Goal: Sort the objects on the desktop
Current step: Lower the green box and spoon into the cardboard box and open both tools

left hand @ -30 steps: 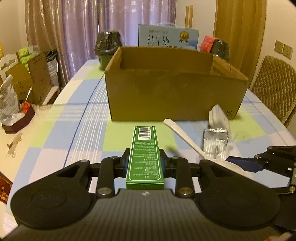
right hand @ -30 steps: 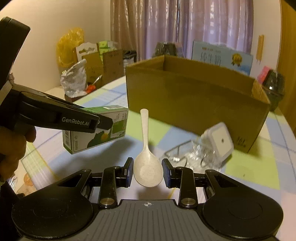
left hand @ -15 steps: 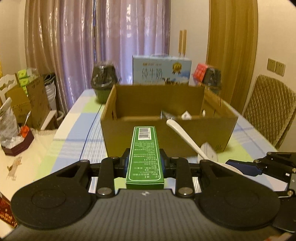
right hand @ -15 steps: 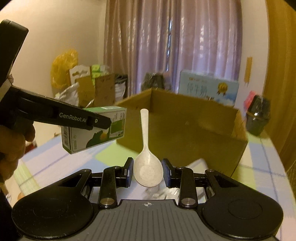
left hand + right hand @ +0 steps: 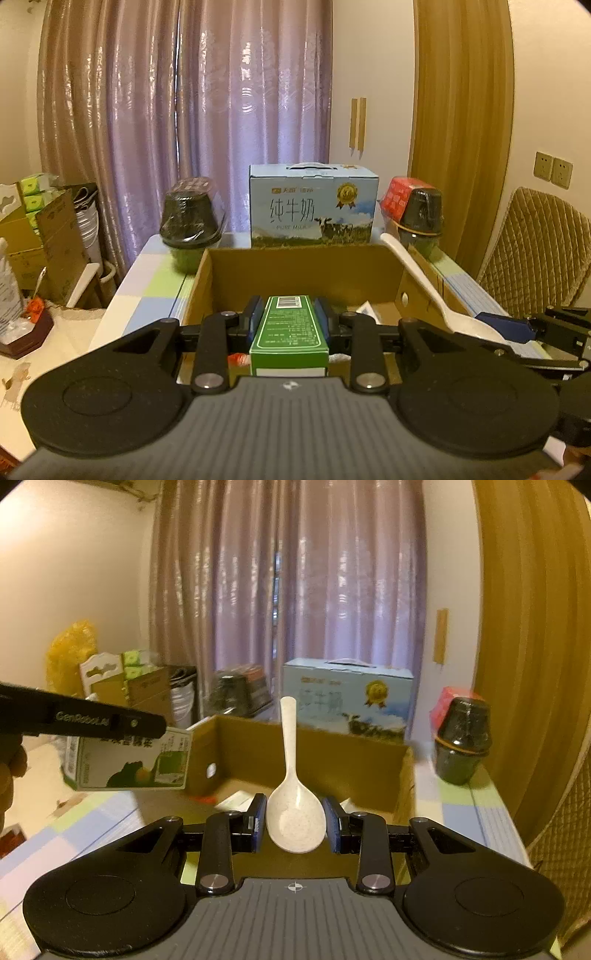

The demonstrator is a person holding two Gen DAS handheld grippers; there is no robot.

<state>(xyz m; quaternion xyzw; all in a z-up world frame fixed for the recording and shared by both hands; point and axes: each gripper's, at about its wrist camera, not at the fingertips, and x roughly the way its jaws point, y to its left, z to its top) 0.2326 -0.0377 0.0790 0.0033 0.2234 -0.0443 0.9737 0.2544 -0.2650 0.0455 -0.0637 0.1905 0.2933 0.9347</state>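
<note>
Green carton (image 5: 289,332), one: lower centre of the left wrist frame, barcode end pointing away, pinched between the two fingers of the left gripper (image 5: 289,320), held over the near edge of the cardboard box (image 5: 303,273); seen also at left of the right wrist frame (image 5: 129,760).
White spoon (image 5: 293,812), one: lower centre of the right wrist frame, bowl clamped in the right gripper (image 5: 295,821), handle pointing up and away toward the box (image 5: 332,760); seen again at right of the left wrist frame (image 5: 424,288).
Cardboard box, one: open-topped, on the checked counter (image 5: 472,812); small items inside, too hidden to name.
Blue milk carton (image 5: 314,206), one: behind the box, centre frame.
Dark wrapped pots, two: one left (image 5: 192,221), one right (image 5: 423,218) of the milk carton.
Quilted chair (image 5: 535,258), one: right edge.
</note>
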